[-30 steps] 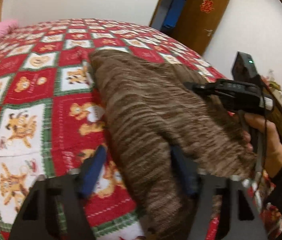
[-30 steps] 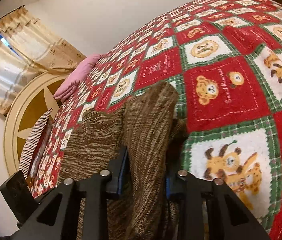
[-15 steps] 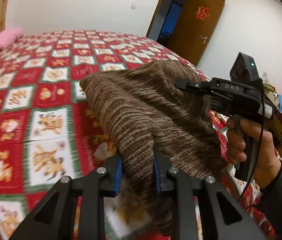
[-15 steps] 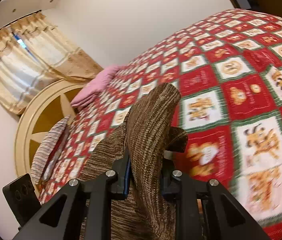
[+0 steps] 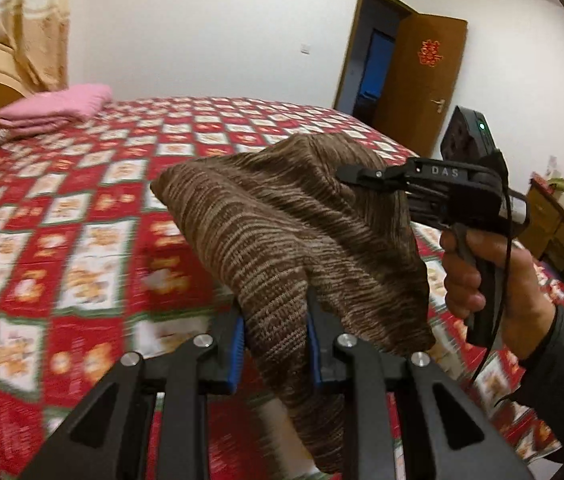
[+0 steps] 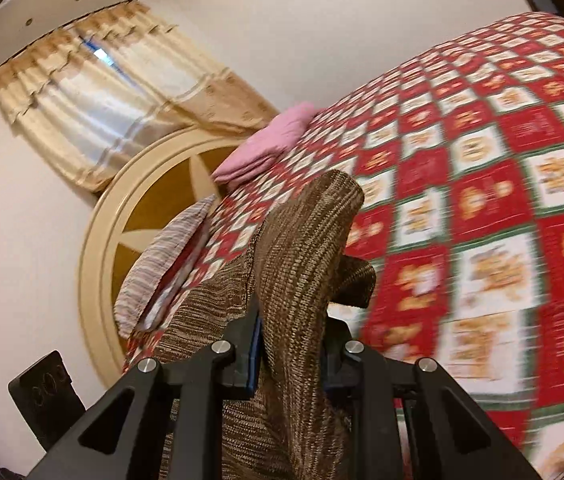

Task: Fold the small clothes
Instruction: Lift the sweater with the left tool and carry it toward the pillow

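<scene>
Left claw [image 5: 276, 354]: I hold its blue-padded jaws pinched on a bunched edge of the brown knitted garment [image 5: 282, 232]. The jaws were wider a moment ago and have closed down onto the cloth; the knit now fills the gap between the pads. Right claw [image 6: 291, 350]: its jaws are likewise narrowed and clamped on a gathered fold of the same garment, which rises in a hump just beyond the pads. In the left view this claw shows at the right side, carried by a hand [image 5: 481, 276] in a dark sleeve, its tip buried in the far edge of the cloth.

Garment: it hangs between my two claws, lifted clear of the bedspread [image 5: 62, 240], with a loose tail dropping below the left jaws. Bedspread: a red, white and green check with bear pictures, blurred in both views. Far left: a folded pink blanket [image 5: 58, 110] near the headboard [image 6: 122, 216]; an open brown door [image 5: 417, 80] at the far right.

Handling, as I judge it: the knit is soft, limp and fairly light, with no stiffness to hold a shape, so it sags wherever it is unsupported. Its ribbed surface looks grippy, not slippery, and nothing about it is fragile, though a loose knit may stretch under pull. The best hold is at two edge or corner points kept well apart, so the cloth spreads flat when I lay it down.
</scene>
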Available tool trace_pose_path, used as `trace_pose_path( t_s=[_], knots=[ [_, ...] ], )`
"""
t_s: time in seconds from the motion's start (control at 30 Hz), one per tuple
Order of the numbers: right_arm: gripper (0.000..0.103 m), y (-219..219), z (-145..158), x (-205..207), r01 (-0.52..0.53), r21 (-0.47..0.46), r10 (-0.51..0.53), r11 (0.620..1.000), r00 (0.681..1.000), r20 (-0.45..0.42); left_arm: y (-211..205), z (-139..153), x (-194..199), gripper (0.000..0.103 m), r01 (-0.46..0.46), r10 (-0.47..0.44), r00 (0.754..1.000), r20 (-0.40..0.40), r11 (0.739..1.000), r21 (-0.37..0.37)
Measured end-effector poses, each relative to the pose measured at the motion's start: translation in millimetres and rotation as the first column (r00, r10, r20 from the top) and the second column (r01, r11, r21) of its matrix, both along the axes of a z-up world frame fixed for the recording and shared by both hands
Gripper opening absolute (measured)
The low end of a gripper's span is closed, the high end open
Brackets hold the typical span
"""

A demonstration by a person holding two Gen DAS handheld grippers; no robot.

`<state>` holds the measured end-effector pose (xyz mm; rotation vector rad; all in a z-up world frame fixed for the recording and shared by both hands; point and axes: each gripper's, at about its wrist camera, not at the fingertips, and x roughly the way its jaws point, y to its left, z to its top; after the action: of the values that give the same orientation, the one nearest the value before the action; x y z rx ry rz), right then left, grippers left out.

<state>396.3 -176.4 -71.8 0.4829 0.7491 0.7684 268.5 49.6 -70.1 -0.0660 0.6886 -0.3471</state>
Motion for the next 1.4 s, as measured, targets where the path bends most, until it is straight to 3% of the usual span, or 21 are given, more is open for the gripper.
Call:
trace_pose_path(
  t_s=[0.37, 0.73, 1.1, 1.4],
  knots=[
    [0.022, 112, -12, -9, -0.164, 0.016, 0.164, 0.986, 0.986, -0.022, 71, -4, -41, 0.026, -0.155, 0.154, 0.987, 0.042, 0.987, 0.039],
    [0.022, 199, -32, -16, -0.283, -0.016, 0.282, 0.959, 0.958, -0.052, 124, -20, -66, 0.026, -0.269, 0.268, 0.963, 0.022, 0.961, 0.059],
    [0.022, 247, -54, -17, -0.332, -0.053, 0.325, 0.942, 0.94, -0.102, 150, -42, -77, 0.026, -0.333, 0.335, 0.941, -0.046, 0.941, 0.054],
    [0.022, 249, -73, -8, -0.303, -0.085, 0.287, 0.949, 0.945, -0.159, 157, -66, -78, 0.031, -0.361, 0.367, 0.924, -0.11, 0.93, 0.068]
  ],
)
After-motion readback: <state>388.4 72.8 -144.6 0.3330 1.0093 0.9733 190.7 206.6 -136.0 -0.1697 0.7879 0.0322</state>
